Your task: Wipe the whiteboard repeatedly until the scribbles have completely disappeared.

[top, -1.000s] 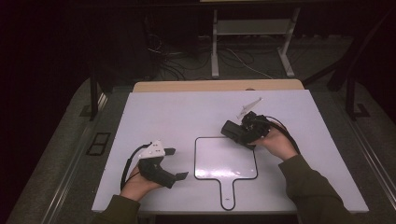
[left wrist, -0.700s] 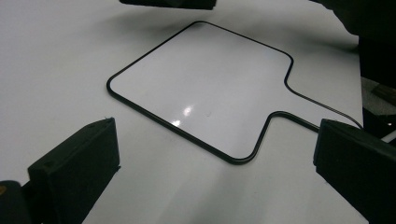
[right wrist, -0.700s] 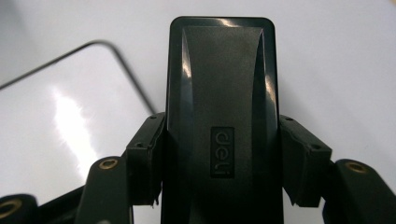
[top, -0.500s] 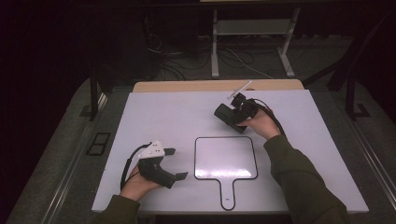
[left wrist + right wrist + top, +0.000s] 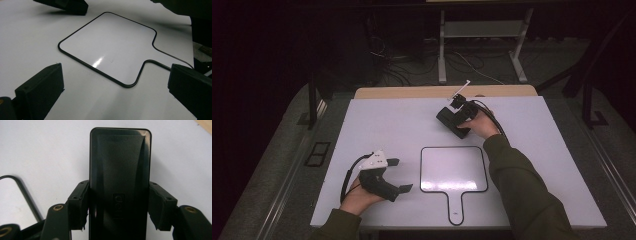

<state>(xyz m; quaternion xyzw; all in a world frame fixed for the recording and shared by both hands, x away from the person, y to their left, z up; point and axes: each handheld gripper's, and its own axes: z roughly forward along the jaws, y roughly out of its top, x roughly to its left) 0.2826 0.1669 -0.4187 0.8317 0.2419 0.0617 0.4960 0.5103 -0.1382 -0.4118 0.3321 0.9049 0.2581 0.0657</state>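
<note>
Black box [image 5: 120,182] — clamped between my right gripper's [image 5: 458,116] jaws near the table's [image 5: 387,120] far edge; my left gripper [image 5: 399,175] rests with jaws apart beside the whiteboard paddle [image 5: 454,170].

In the right gripper view the black block [image 5: 120,177] is cut off at 6 o'clock, its embossed mark too dim to read. In the left gripper view the paddle-shaped whiteboard [image 5: 110,47] loses its handle behind the 3 o'clock jaw.
</note>
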